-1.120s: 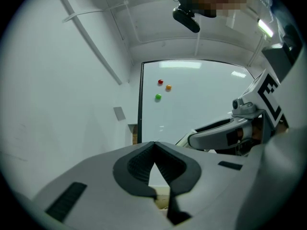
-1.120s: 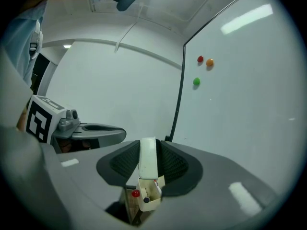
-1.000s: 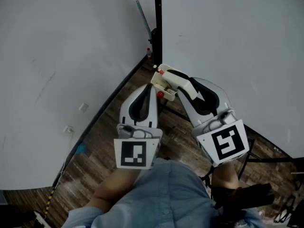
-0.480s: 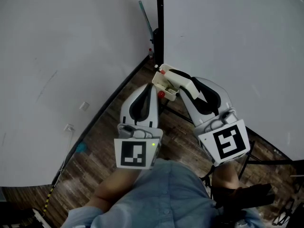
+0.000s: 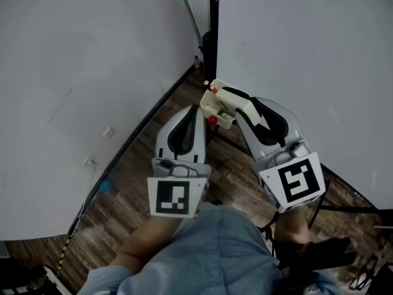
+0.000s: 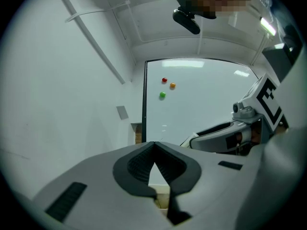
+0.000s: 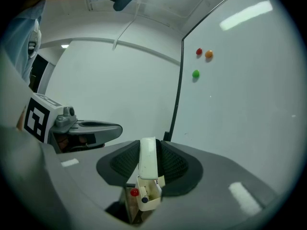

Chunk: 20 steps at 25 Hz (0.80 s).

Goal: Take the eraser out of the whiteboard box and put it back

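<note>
A white eraser (image 7: 147,158) stands upright between the pads of my right gripper (image 7: 148,146), which is shut on it. Its lower end sits at the mouth of the cream whiteboard box (image 7: 150,202), where a red cap (image 7: 134,192) and a dark cap show. In the head view the eraser (image 5: 241,105) is in the right gripper (image 5: 230,97), just over the box (image 5: 215,107) beside the whiteboard's black edge. My left gripper (image 5: 198,111) points at the box from the left; its jaws meet at the tip with nothing between them, as the left gripper view also shows for the gripper (image 6: 153,144).
The whiteboard (image 5: 301,54) fills the right side, with red (image 7: 199,51), orange (image 7: 208,54) and green (image 7: 195,74) magnets on it. A white wall (image 5: 80,72) closes the left. Wooden floor (image 5: 123,189) and the board's black stand legs (image 5: 344,206) lie below.
Both grippers, the eraser and the box keep their stance; only the head view has shifted a little.
</note>
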{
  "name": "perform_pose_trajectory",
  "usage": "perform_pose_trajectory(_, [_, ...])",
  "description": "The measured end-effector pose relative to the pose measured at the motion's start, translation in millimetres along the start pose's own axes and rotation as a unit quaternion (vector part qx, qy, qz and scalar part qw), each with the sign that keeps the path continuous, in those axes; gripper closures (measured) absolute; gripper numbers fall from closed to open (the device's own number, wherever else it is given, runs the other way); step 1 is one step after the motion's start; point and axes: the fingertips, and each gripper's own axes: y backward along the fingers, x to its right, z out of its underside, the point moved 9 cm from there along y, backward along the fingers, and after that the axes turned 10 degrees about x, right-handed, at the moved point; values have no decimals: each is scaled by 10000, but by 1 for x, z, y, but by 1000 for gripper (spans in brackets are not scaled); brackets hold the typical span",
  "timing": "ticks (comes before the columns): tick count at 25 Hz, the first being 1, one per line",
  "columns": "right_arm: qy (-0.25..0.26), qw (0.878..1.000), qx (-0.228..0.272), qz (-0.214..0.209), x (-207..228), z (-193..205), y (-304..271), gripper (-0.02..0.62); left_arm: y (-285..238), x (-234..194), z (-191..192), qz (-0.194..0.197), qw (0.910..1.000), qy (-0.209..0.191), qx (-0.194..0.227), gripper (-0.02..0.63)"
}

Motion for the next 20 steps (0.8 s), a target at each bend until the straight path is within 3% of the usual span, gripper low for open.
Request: perform_pose_trajectory(20, [-196,9974,-699,-34,8,41,-39,465,-30,-28,32,99,9992,309,-254,603])
